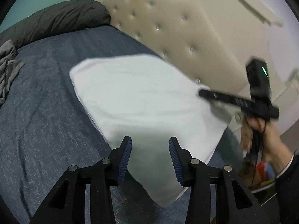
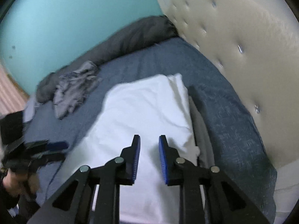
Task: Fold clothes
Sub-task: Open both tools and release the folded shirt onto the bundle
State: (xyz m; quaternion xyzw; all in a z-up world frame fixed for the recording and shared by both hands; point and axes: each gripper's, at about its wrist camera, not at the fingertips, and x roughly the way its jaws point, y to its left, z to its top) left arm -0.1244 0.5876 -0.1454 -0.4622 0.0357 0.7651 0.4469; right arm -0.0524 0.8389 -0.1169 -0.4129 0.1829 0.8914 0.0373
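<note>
A blue bedsheet [image 1: 46,112] is spread over the whole bed, with a cream tufted headboard [image 1: 168,28] seen along the far side and a teal wall [image 2: 65,18] behind it. One dark grey duvet [image 1: 56,18] is bunched up along the wall edge, and one crumpled grey garment [image 2: 74,91] is left lying on the sheet just beside it, well apart from the main piece. So two clothes items can be counted, plus two grippers. The folded white garment [image 1: 140,102] is laid flat in the middle of the bed, pretty neat already, with a thicker folded edge seen on the headboard side in the right wrist view. The left gripper [image 1: 150,160] is held just above its near corner, fingers spread wide apart with nothing between them. The right gripper [image 2: 149,158] is held over the near half of the same garment, also parted and empty; in the left view it's blurred, gripped by a hand [image 1: 261,130] in a dark sleeve. Nothing is seen blocking either one.
</note>
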